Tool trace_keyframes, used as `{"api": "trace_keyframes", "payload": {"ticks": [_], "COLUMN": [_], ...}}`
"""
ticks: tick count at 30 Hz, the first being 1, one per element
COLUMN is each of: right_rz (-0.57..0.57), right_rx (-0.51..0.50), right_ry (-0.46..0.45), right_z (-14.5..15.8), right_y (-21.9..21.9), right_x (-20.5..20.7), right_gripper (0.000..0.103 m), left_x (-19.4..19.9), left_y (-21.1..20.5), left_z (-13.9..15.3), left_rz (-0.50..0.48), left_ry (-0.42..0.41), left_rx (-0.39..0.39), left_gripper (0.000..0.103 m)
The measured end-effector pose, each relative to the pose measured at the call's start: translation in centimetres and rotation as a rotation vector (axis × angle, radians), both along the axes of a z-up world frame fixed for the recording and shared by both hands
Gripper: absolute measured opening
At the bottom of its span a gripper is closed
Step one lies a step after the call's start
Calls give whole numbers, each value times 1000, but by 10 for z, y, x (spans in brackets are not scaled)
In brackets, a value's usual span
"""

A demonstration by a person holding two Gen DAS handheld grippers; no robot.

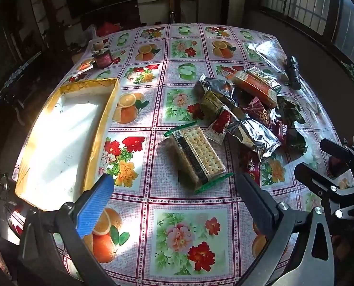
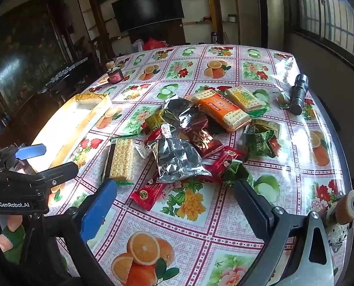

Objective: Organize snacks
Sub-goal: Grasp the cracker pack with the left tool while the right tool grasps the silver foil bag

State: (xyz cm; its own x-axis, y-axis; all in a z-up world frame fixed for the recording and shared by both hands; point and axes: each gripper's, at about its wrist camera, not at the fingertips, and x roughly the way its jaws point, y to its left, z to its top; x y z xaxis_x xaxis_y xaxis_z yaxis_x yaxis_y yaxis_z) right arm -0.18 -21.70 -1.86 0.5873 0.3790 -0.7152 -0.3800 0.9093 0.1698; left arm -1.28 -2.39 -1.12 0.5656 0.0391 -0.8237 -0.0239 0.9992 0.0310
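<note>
A heap of wrapped snacks (image 2: pixel 196 133) lies on a bench (image 2: pixel 200 233) covered in fruit-and-flower oilcloth, with an empty white tray edged in yellow (image 1: pixel 64 140) waiting well to its left. The left gripper (image 1: pixel 174 195) hangs over the bench with its jaws spread wide and nothing between them; the right gripper (image 2: pixel 177 197) likewise stands with jaws apart and empty, angled down at the near edge of the pile. Closest to the tray, and set slightly apart from the heap, is a clear-wrapped pack of crackers with green end seals (image 1: pixel 198 155): probably light and fairly stiff, but the biscuits inside would likely snap under a hard squeeze, so a hold across its long sides near the middle looks safest. The crumpled silver foil bag (image 2: pixel 179 159) looks soft, slick and air-filled, liable to slide or collapse; its crimped end seems the better purchase. An orange-banded cracker pack (image 2: pixel 222 112) and a yellow-green one (image 2: pixel 244 100) rest on the far side of the pile, each carrying print too small to read. The small red sachets (image 2: pixel 147 194), a dark red packet with large pale characters (image 2: pixel 204 140) and a green packet (image 2: pixel 262 140) bear printing that cannot be read with confidence. The only clear writing is "GenRobot.AI" on the left gripper's body, seen from the right wrist camera. A black flashlight (image 2: pixel 299 94) lies beyond the snacks, and a small dark jar (image 2: pixel 115 75) stands at the far left of the bench.
</note>
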Motion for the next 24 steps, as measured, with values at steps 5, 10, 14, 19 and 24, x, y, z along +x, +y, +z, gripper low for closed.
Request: {"api": "trace_keyframes", "payload": {"ticks": [5,10,14,19,24], "right_rz": [5,35,77,132,171], "right_rx": [11,35,72,96,81], "right_ry": [5,13,13,64,110], "right_z": [-4,-4,-6,-13,-24], "right_y": [-3,-5,-2,8,16], "right_x": [2,4,7,19,45], "right_gripper": [99,99,94,93,88], "left_x": [4,12,20,33,58], "left_y": [-3,-1,5,7,6], "left_z": [-3,-12,-22,-35,-46], "left_rz": [-2,-1,7,2,8], "left_ry": [11,48,93,145,186], "left_rx": [6,-21,-67,-117,-164], "left_gripper": [103,103,103,103,102]}}
